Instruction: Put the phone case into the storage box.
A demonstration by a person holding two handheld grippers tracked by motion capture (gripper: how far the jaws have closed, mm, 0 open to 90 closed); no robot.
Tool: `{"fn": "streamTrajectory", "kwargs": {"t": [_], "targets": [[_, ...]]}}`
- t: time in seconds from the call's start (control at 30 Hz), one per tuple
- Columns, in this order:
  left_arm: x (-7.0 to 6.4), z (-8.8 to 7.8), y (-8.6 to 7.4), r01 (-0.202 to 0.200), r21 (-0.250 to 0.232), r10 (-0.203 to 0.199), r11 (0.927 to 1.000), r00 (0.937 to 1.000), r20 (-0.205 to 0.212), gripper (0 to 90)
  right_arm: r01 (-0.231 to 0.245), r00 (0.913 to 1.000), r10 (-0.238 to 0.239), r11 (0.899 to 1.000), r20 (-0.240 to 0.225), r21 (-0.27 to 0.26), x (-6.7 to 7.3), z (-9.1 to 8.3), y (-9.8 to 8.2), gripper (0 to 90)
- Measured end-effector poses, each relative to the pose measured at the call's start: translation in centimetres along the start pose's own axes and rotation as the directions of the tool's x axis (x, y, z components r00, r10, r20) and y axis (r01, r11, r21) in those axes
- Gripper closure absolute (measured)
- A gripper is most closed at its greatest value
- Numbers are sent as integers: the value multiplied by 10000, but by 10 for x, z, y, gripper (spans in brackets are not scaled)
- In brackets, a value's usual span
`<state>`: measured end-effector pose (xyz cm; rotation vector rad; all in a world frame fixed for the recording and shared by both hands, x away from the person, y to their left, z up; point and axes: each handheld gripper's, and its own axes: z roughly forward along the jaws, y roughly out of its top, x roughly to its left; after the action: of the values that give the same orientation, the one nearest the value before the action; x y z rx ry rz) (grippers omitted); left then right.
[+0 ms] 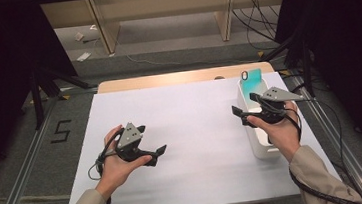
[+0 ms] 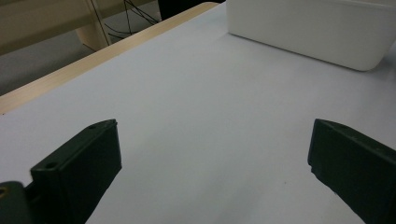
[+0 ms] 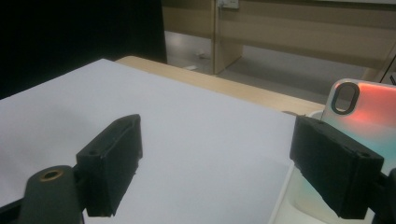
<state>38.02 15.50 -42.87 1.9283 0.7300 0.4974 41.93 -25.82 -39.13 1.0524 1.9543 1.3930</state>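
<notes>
Both tongs were wide and empty; my right tongs [image 1: 243, 105] were nearer the phone case [image 1: 251, 82], probably leaning upright in the white bin [image 1: 263, 149] just beyond them.

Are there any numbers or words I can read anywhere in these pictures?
"5": a big dark numeral on the grey floor, left of the table.
Phone case in the white bin: no writing visible.
Scraps on the far floor: too small to read.

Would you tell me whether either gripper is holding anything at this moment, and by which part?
Nothing is held: the left gripper and right gripper are open, the phone case standing untouched in the white bin.
</notes>
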Motion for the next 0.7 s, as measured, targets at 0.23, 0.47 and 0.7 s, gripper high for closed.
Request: {"fn": "streamTrajectory", "kwargs": {"t": [0.23,0.47,0.7], "targets": [[0,0,0,40,-13,-40,10000,10000,-20,18,59,9999,-59,10000,-86,-18,3,-3,0,182],[0,-1,0,57,-32,-57,10000,10000,-12,18,98,9998,-98,10000,-173,14,4,-7,-1,183],[0,-1,0,64,-25,-64,10000,10000,-22,19,126,9997,-126,9999,-199,17,4,-11,-4,184]]}}
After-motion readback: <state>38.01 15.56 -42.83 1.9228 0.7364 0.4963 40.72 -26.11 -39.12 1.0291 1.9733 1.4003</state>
